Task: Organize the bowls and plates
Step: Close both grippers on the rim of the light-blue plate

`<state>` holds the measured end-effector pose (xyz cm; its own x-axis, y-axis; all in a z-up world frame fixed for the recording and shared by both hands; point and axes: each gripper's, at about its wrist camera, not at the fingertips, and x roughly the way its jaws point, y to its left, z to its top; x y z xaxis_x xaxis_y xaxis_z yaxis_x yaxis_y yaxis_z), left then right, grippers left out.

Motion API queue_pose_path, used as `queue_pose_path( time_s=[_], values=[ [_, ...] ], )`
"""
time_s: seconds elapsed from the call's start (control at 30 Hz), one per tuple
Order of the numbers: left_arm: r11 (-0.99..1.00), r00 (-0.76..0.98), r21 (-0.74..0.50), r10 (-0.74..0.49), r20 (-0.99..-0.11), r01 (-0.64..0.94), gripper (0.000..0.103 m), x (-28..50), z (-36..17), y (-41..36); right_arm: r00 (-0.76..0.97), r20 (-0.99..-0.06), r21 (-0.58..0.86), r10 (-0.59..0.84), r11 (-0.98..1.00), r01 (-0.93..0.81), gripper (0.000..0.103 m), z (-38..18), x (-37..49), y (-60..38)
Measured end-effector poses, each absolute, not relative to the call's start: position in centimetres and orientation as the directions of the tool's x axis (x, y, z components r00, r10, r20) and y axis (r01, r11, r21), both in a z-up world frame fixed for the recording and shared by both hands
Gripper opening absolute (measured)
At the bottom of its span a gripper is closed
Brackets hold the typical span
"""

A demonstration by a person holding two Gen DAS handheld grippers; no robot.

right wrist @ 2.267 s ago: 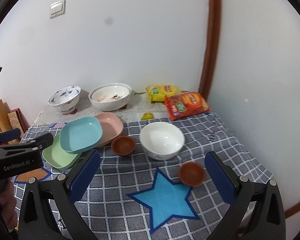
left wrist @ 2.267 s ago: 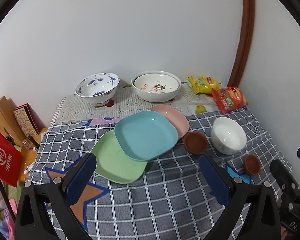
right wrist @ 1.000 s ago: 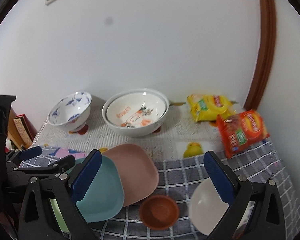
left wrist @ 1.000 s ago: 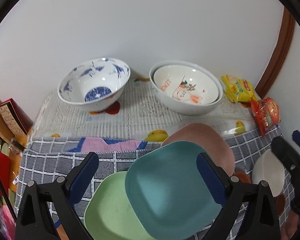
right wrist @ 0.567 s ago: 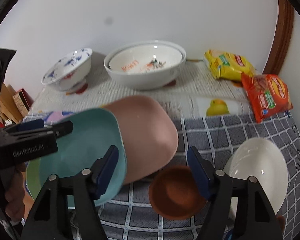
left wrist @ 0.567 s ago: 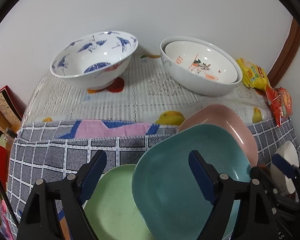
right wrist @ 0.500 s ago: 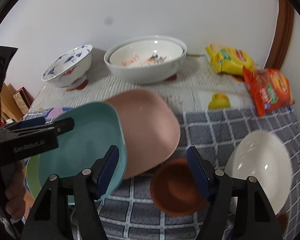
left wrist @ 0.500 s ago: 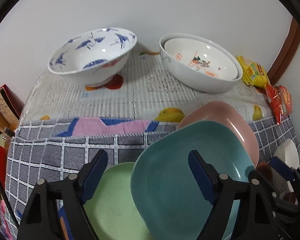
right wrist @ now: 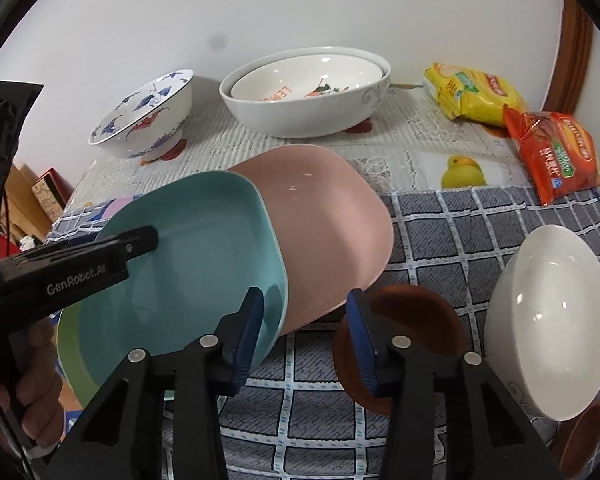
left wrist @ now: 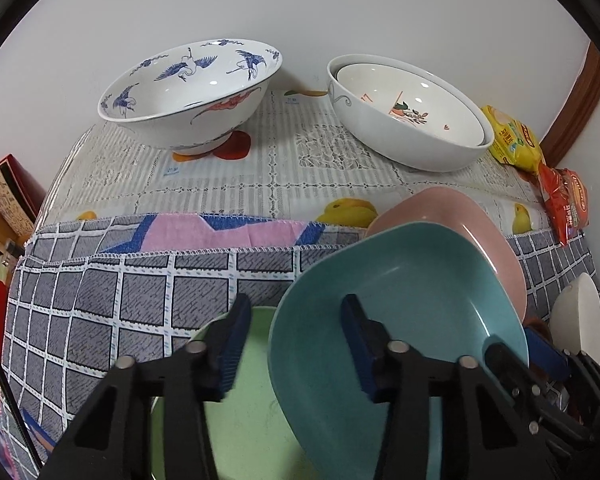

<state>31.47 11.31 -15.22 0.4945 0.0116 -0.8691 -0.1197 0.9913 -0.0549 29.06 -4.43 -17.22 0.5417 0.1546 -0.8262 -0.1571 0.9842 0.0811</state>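
Note:
A teal plate (left wrist: 404, 304) lies on a green plate (left wrist: 256, 412) and overlaps a pink plate (left wrist: 480, 228). My left gripper (left wrist: 296, 344) is half open, its fingers straddling the teal plate's left rim, not clamped. My right gripper (right wrist: 306, 336) is half open around the near rims of the teal plate (right wrist: 188, 264) and the pink plate (right wrist: 324, 232), just in front of a small brown bowl (right wrist: 412, 324). A white bowl (right wrist: 552, 332) stands at the right. A blue-patterned bowl (left wrist: 188, 96) and two nested white bowls (left wrist: 408, 116) stand at the back.
A yellow snack bag (right wrist: 472, 96) and a red one (right wrist: 556, 152) lie at the back right. A second small brown bowl (right wrist: 584, 436) sits at the near right. Boxes (left wrist: 8, 200) stand off the table's left edge. The wall is close behind the bowls.
Both grippers have moved forward and down to the stacked plates. Both jaws have narrowed around the plate rims. The plates have not moved.

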Motion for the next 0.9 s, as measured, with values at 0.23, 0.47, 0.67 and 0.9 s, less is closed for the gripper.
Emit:
queue_pose_path(
  time_s=[0.23, 0.47, 0.67, 0.9],
  values=[
    [0.992, 0.509, -0.072, -0.01, -0.861, -0.101, 0.017, 30.5, -14.5, 10.8, 0.549, -0.823, 0.067, 0.142, 0.986, -0.153, 0.012, -16.9, 28.7, -3.7],
    [0.991, 0.526, -0.102, -0.04, -0.85, -0.088, 0.016, 28.6, -12.7, 10.8, 0.574, -0.805, 0.09, 0.149, 0.987, -0.13, 0.01, -15.1, 27.1, -4.4],
    [0.988, 0.548, -0.124, -0.054, -0.835, -0.091, 0.016, 26.5, -10.8, 11.1, 0.604, -0.78, 0.111, 0.164, 0.986, -0.125, 0.01, -12.9, 24.9, -4.7],
    [0.989, 0.573, -0.116, -0.045, -0.818, -0.089, 0.016, 24.2, -9.0, 11.3, 0.62, -0.764, 0.126, 0.177, 0.984, -0.125, 0.01, -11.2, 22.8, -4.3]
  ],
)
